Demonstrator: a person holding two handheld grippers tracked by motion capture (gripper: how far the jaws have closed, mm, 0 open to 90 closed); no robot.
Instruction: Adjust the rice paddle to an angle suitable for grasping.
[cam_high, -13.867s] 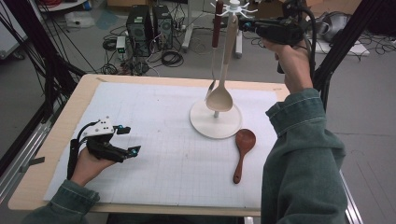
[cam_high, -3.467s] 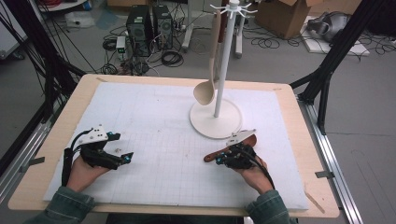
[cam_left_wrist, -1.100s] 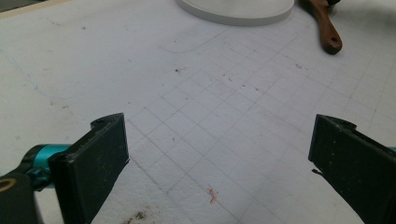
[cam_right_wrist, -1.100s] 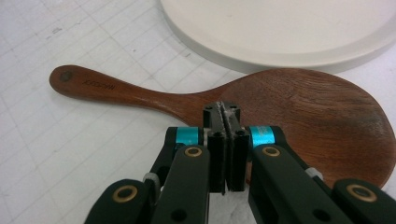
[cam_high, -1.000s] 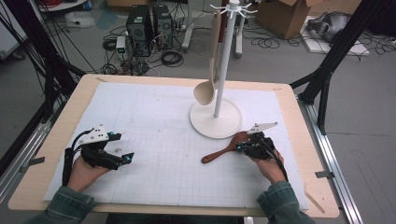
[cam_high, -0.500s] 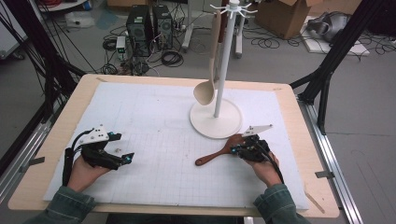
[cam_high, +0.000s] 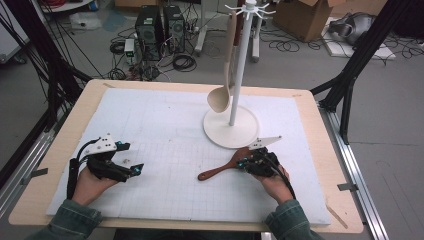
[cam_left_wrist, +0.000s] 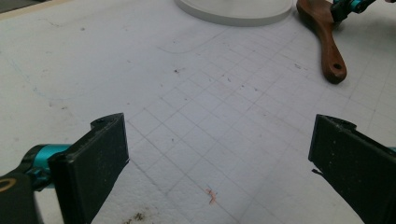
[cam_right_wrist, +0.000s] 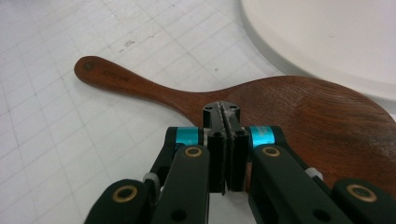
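A dark wooden spatula (cam_high: 227, 166) lies flat on the white gridded mat (cam_high: 165, 125), toward the table's near right edge, its broad blade just beside the round base of a white utensil stand (cam_high: 231, 129) and its handle pointing toward the table's near left corner. The right gripper (cam_high: 250, 162), jaws pressed together with nothing between them, sits with its tips over the blade. The left gripper (cam_high: 131, 167) rests by the near left edge, jaws wide apart. A pale wooden ladle (cam_high: 221, 96) hangs from the stand.
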